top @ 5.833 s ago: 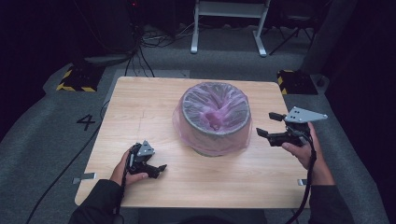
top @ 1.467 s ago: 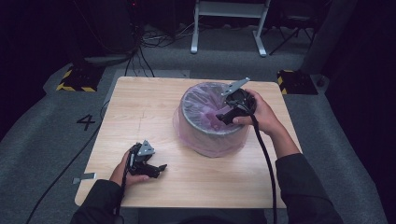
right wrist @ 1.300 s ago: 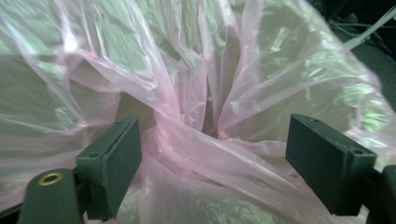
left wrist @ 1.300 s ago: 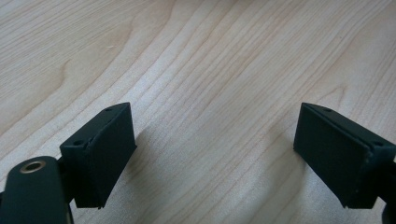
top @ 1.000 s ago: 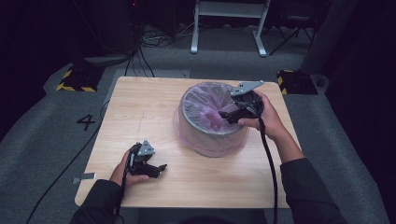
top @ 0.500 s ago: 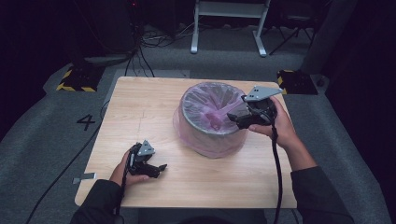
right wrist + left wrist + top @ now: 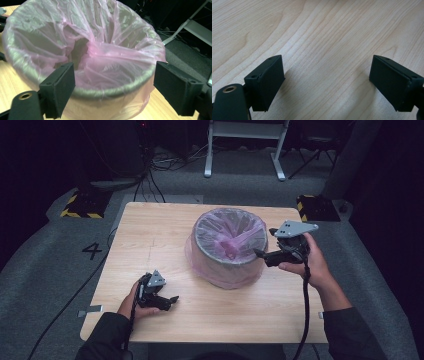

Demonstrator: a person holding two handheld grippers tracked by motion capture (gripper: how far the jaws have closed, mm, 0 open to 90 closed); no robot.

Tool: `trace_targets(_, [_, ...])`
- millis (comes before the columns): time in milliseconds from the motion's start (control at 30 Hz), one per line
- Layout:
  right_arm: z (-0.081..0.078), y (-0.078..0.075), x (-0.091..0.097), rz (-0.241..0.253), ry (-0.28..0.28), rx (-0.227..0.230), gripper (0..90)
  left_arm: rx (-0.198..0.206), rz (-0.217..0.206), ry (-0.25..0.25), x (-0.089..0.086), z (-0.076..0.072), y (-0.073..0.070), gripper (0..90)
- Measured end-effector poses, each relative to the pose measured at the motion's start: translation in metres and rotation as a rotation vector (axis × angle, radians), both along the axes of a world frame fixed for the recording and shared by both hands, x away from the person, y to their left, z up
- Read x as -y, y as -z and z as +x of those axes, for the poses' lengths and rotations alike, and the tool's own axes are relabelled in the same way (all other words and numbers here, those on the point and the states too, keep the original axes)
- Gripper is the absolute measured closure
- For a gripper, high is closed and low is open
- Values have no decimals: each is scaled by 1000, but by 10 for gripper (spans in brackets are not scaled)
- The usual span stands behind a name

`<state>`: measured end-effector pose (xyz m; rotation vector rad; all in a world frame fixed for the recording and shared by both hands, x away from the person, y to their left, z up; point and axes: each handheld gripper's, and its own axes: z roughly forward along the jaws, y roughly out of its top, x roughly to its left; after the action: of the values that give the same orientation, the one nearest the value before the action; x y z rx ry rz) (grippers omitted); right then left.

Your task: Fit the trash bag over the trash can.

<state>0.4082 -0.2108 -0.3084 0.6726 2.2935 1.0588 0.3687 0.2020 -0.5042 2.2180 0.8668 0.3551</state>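
Low on the left of the high view, the left gripper (image 7: 159, 296) rests on the tabletop (image 7: 150, 240), jaws wide open. Mid-frame sits the bin (image 7: 229, 247) with its pink bag (image 7: 105, 47), whose crumpled inside the right gripper view shows. Right gripper (image 7: 265, 255), jaws open, holds nothing.

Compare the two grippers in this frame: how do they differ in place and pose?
The left gripper sits low on the bare wooden table, away from the bin; the right gripper is held up at the rim of the bin, pointing into its pink bag. Both have open jaws, holding nothing.
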Motion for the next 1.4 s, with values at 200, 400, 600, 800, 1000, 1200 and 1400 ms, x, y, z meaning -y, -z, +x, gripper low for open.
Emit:
trace_targets(200, [-10,7,9,-4,4,7,178,0,0,0,0,0,0,125])
trace_targets(400, [-18,18,14,-31,-2,8,176,0,0,0,0,0,0,125])
trace_targets(600, [-21,33,21,-45,9,-12,175,0,0,0,0,0,0,125])
trace_targets(800, [-21,53,26,-85,31,-32,174,0,0,-1,0,0,0,125])
trace_targets(1000, [-23,78,32,-129,46,-55,175,0,0,0,0,0,0,125])
trace_targets(1200, [-24,102,39,-167,52,-91,175,1,1,-2,0,0,0,125])
trace_targets(1400, [-24,134,48,-213,57,-141,174,-1,2,-1,0,0,0,125])
